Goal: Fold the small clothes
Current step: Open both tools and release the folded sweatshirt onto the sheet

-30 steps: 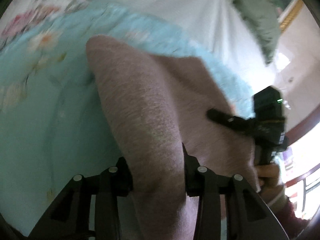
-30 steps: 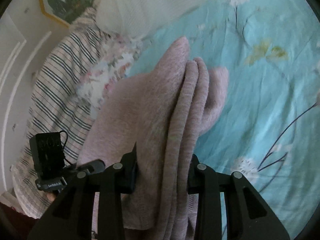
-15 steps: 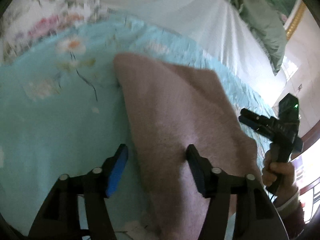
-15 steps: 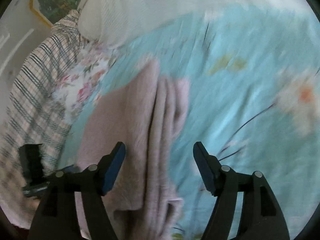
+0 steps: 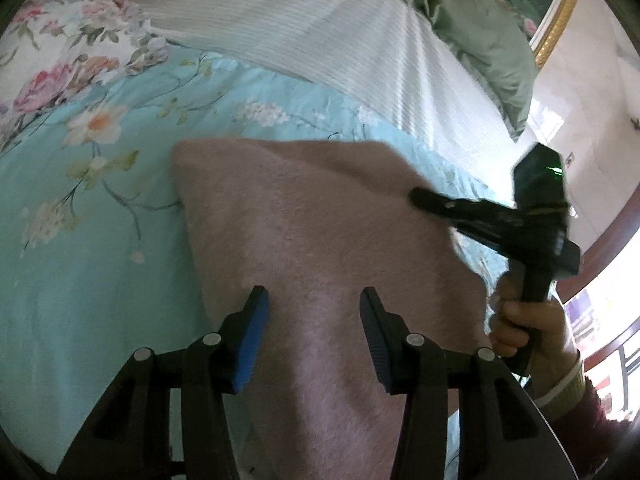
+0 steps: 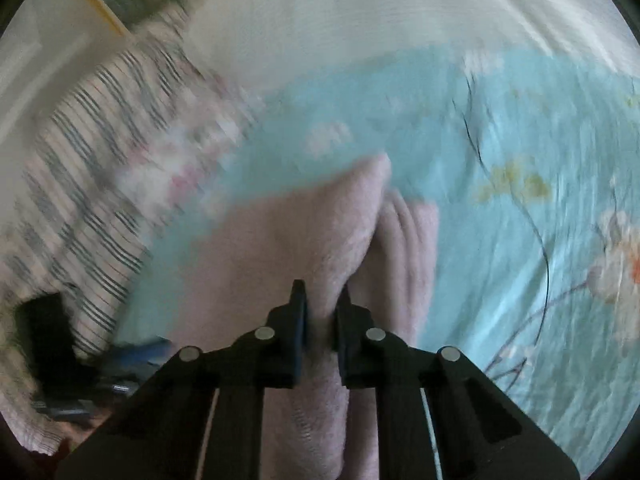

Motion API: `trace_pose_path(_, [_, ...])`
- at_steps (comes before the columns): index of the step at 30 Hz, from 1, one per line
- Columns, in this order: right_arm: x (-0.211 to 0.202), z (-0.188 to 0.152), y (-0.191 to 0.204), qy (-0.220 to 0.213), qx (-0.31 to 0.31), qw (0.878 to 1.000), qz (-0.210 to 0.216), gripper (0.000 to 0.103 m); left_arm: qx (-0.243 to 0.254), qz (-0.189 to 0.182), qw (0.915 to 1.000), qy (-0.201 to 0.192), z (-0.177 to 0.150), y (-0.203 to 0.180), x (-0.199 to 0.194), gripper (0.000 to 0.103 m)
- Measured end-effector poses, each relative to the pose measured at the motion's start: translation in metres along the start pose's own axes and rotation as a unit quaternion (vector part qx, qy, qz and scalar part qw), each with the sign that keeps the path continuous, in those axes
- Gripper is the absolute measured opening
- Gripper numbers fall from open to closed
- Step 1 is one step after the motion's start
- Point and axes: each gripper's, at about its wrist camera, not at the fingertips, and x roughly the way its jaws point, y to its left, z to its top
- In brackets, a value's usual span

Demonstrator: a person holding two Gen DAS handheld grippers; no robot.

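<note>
Since half a second ago: right hand-held gripper (image 6: 322, 300) gone from spread wide over the cloth (image 5: 320, 248) to clamped narrow on a raised fold of it, jaws just closing; left hand-held gripper (image 5: 314, 312) narrowed a little, jaws still apart. Left pads (image 5: 256, 332) standing clear above the pink cloth, not pressing, nothing gripped. Cloth folded, lying on the bed's blue floral sheet (image 5: 80, 260), toward the near edge, layered edges showing to the right in the right wrist view. Right gripper's tips seen from the left wrist view at the cloth's right corner, held by a hand (image 5: 532, 328). Beyond the sheet, toward the bed's far edge: white ribbed blanket (image 5: 320, 24), green pillow (image 5: 480, 28). Right view blurred.
</note>
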Motion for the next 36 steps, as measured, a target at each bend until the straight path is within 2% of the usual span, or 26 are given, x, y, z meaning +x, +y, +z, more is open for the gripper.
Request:
trace_pose_path(1, [-0.005, 0.001, -0.001, -0.007, 0.003, 1.000, -0.004, 0.014, 0.001, -0.002, 1.0000, 0.001, 0.002, 0.000, 0.003, 0.047])
trace_pose_path(3, [0.001, -0.002, -0.011, 0.010, 0.010, 1.000, -0.019, 0.014, 0.003, -0.010, 0.9998, 0.016, 0.003, 0.001, 0.016, 0.047])
trace_pose_path(5, [0.022, -0.010, -0.027, 0.056, 0.017, 0.997, -0.050, 0.016, 0.002, 0.026, 0.9988, 0.041, 0.000, 0.006, 0.034, 0.042])
trace_pose_path(6, [0.027, -0.014, -0.033, 0.070, 0.021, 0.995, -0.062, 0.021, 0.001, 0.030, 0.9985, 0.047, -0.001, 0.007, 0.037, 0.040])
trace_pose_path(8, [0.019, -0.013, -0.031, 0.059, 0.024, 0.995, -0.076, 0.024, -0.002, 0.024, 0.9988, 0.042, 0.001, 0.006, 0.032, 0.040])
trace_pose_path(9, [0.010, -0.010, -0.022, 0.044, 0.012, 0.994, -0.101, 0.031, -0.001, 0.023, 0.9989, 0.040, 0.003, 0.005, 0.029, 0.040])
trace_pose_path(11, [-0.004, -0.002, -0.002, 0.016, -0.013, 0.993, -0.117, 0.031, 0.000, 0.020, 0.9993, 0.031, 0.009, 0.004, 0.023, 0.041])
trace_pose_path(14, [0.001, 0.015, 0.029, 0.023, -0.038, 0.998, -0.048, 0.031, -0.012, 0.019, 0.9994, 0.026, 0.024, 0.008, 0.027, 0.041])
trace_pose_path(16, [0.018, 0.021, 0.038, 0.042, -0.041, 0.998, -0.028, 0.031, -0.028, 0.042, 0.9984, 0.024, 0.040, 0.014, 0.036, 0.041])
trace_pose_path(17, [0.034, 0.023, 0.035, 0.057, -0.039, 0.997, -0.027, 0.031, -0.036, 0.051, 0.9978, 0.023, 0.047, 0.018, 0.042, 0.041])
trace_pose_path(19, [0.061, 0.021, 0.019, 0.080, -0.030, 0.994, -0.065, 0.031, -0.055, 0.055, 0.9962, 0.037, 0.058, 0.031, 0.062, 0.039])
trace_pose_path(20, [0.074, 0.019, 0.005, 0.090, -0.021, 0.992, -0.081, 0.027, -0.061, 0.058, 0.9953, 0.049, 0.061, 0.038, 0.073, 0.035])
trace_pose_path(21, [0.081, 0.017, -0.008, 0.087, -0.009, 0.992, -0.089, 0.017, -0.064, 0.066, 0.9943, 0.055, 0.063, 0.044, 0.082, 0.020])
trace_pose_path(22, [0.082, 0.017, -0.015, 0.077, -0.004, 0.992, -0.096, 0.009, -0.061, 0.072, 0.9941, 0.054, 0.065, 0.048, 0.088, 0.017])
trace_pose_path(23, [0.079, 0.018, -0.021, 0.068, -0.001, 0.992, -0.105, 0.000, -0.055, 0.070, 0.9947, 0.051, 0.067, 0.050, 0.090, 0.017])
trace_pose_path(26, [0.073, 0.018, -0.029, 0.063, 0.018, 0.994, -0.090, 0.000, -0.051, 0.070, 0.9947, 0.055, 0.070, 0.053, 0.089, 0.017])
trace_pose_path(28, [0.066, 0.017, -0.023, 0.064, 0.009, 0.994, -0.092, 0.000, -0.046, 0.078, 0.9946, 0.051, 0.067, 0.047, 0.079, 0.014])
trace_pose_path(30, [0.050, 0.013, -0.012, 0.059, 0.004, 0.995, -0.075, 0.004, -0.032, 0.082, 0.9950, 0.046, 0.058, 0.038, 0.064, 0.016])
trace_pose_path(32, [0.027, 0.005, 0.000, 0.058, -0.002, 0.997, -0.059, 0.004, -0.024, 0.069, 0.9966, 0.038, 0.044, 0.028, 0.046, 0.020])
trace_pose_path(36, [-0.015, -0.031, 0.024, 0.062, -0.015, 0.998, -0.024, 0.004, 0.000, 0.037, 0.9990, 0.026, 0.005, 0.004, 0.007, 0.021])
